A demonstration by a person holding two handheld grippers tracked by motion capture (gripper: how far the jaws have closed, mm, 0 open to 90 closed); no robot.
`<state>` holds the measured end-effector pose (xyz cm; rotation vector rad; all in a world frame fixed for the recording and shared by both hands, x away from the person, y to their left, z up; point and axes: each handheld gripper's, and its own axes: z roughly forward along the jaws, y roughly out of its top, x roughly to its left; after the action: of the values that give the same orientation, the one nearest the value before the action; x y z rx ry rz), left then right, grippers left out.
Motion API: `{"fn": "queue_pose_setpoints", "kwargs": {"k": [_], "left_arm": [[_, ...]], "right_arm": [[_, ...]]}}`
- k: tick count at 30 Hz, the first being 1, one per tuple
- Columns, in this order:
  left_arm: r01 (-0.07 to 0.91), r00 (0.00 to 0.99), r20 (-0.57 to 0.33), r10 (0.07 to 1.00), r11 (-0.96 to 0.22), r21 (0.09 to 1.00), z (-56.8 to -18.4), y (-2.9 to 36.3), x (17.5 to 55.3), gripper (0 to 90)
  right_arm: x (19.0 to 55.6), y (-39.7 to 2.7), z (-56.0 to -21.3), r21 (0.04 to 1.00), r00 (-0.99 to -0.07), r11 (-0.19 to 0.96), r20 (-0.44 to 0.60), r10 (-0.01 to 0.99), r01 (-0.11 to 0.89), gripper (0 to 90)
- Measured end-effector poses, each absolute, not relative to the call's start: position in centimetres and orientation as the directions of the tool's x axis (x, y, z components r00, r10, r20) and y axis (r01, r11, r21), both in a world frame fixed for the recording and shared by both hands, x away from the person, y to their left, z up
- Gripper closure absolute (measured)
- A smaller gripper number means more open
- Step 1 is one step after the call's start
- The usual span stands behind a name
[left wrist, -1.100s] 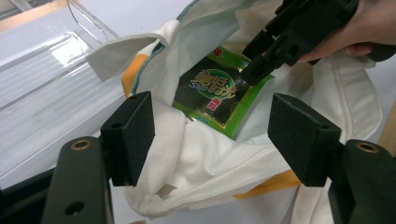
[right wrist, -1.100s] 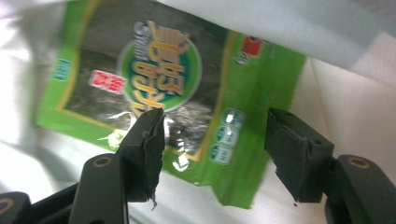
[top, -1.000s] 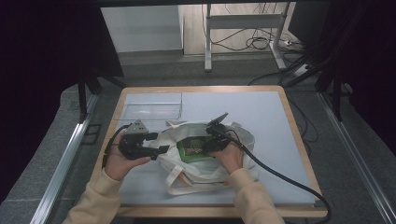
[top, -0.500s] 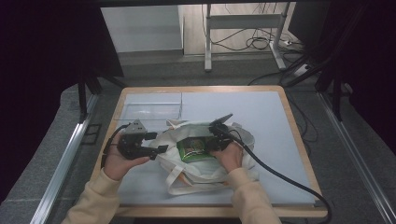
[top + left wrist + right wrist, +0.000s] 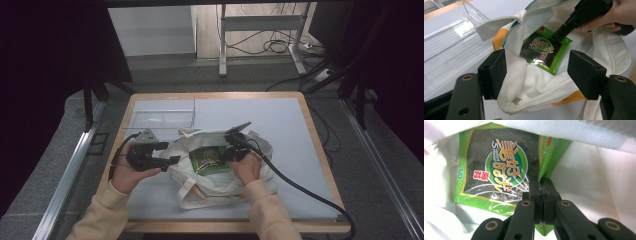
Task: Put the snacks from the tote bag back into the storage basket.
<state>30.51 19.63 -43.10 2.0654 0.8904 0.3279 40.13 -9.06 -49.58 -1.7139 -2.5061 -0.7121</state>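
right tool (image 5: 541, 185): my jaws have just been closing and now sit pinched together on the edge of the green snack packet (image 5: 496, 167); in my right gripper view the foil edge is folded up between the two black pads.
green snack packet: it lies flat inside the open mouth of the white tote bag (image 5: 220, 170), printed face up, with bag cloth all round it. from the left gripper view the packet (image 5: 543, 51) shows through the opening, the right tool's black nose touching its far corner.
left tool (image 5: 169, 153): my jaws stand apart. in the left gripper view the near rim of the white tote bag (image 5: 531, 85) bulges up between the two pads; i cannot tell whether either pad touches the cloth. in the high view this tool sits at the bag's left edge, pointing toward it.
white tote bag: crumpled on the tabletop (image 5: 300, 130), near the front half, mouth open upward; orange patches show under the folds in the left gripper view, and a strap loops out toward the front edge.
clear tray (image 5: 162, 114): a transparent plastic tray at the back left of the tabletop, just behind the bag and my left hand (image 5: 127, 172).
right hand (image 5: 247, 167): resting over the bag's right side, cable trailing off to the front right corner.
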Motion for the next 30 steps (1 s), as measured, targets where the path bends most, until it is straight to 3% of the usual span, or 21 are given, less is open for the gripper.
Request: {"fn": "queue_pose_setpoints", "kwargs": {"k": [30], "left_arm": [[0.484, 0.708, -0.088, 0.7, -0.392, 0.782, -43.3, 19.7, 30.7, 31.5]], "right_arm": [[36.5, -11.4, -45.3, 0.449, -0.517, 0.385, 0.218, 0.828, 0.806, 88.8]]}}
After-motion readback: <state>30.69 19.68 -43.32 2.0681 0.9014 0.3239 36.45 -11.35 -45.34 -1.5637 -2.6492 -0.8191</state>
